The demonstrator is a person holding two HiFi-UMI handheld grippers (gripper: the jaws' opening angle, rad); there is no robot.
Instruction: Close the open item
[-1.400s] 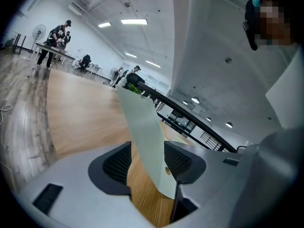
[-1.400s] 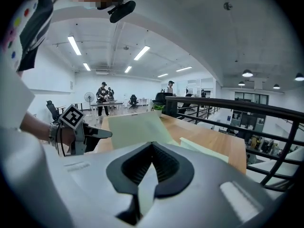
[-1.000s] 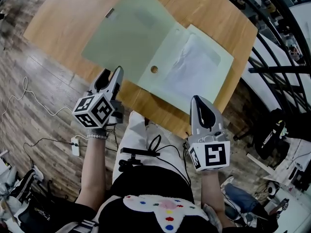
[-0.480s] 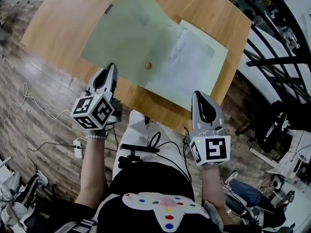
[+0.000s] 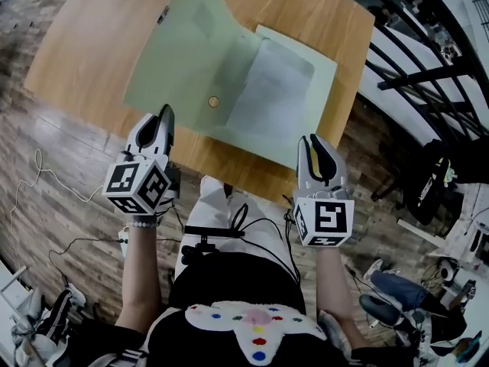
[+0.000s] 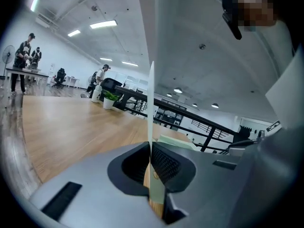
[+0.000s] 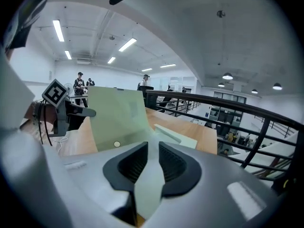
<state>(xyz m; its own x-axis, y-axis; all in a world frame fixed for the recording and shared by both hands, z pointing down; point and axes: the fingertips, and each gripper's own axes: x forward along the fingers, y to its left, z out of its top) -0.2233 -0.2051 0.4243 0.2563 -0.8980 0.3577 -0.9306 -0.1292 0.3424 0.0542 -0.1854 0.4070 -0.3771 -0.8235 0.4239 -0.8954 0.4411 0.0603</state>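
Wooden table (image 5: 92,37) on plank floor (image 5: 46,151) bears open green folder (image 5: 183,67).

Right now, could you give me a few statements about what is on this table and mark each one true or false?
1. The folder lies open on a wooden table. True.
2. The folder is red. False: it is pale green.
3. The left tool is shut on the folder's left cover. True.
4. That left cover lies flat on the table. False: it is lifted and tilts up.
5. A white sheet lies in the folder's right half. True.
6. The right tool grips a pen. False: no pen is there; its jaws have just been opening and stand slightly apart with the folder's right edge between them.
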